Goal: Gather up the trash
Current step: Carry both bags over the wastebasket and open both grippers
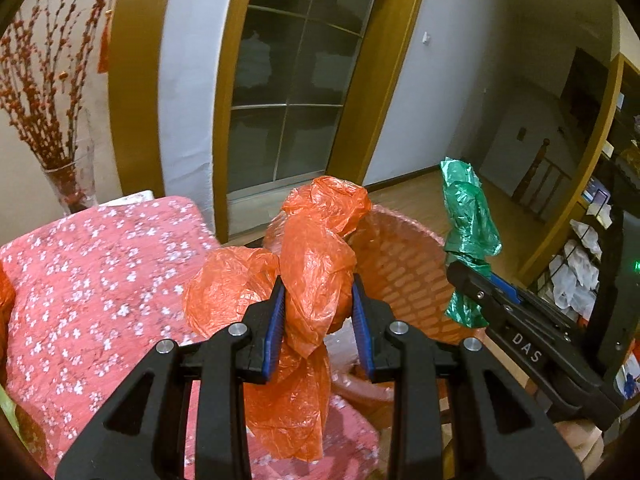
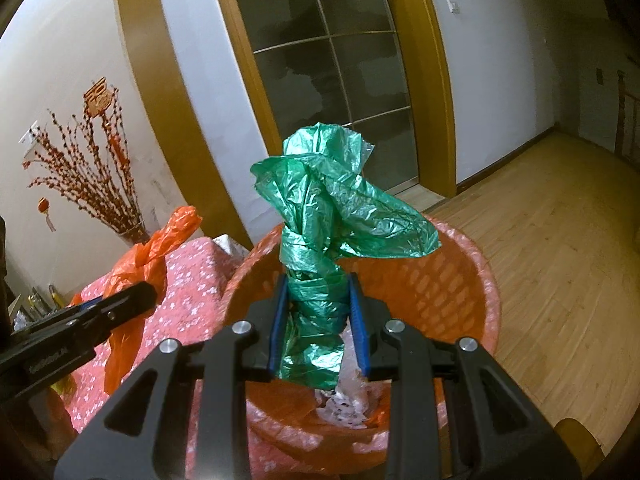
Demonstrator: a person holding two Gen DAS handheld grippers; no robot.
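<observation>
Left tongs [image 1: 318, 312] are clamping an orange plastic bag [image 1: 316, 256], holding it up over the near-left rim of the orange basket [image 1: 404, 264], just beside the pink flowery surface [image 1: 88, 264]. Right tongs [image 2: 318, 322] are gripping a twisted green plastic bag [image 2: 332, 216] right above the basket's opening.

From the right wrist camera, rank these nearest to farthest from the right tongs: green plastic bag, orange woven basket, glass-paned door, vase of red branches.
1. Crumpled green plastic bag: clamped in the right tongs.
2. Orange woven plastic basket: just below and ahead.
3. Vase of red branches at far left and glass-paned door straight ahead: both far back, too close to call.
</observation>
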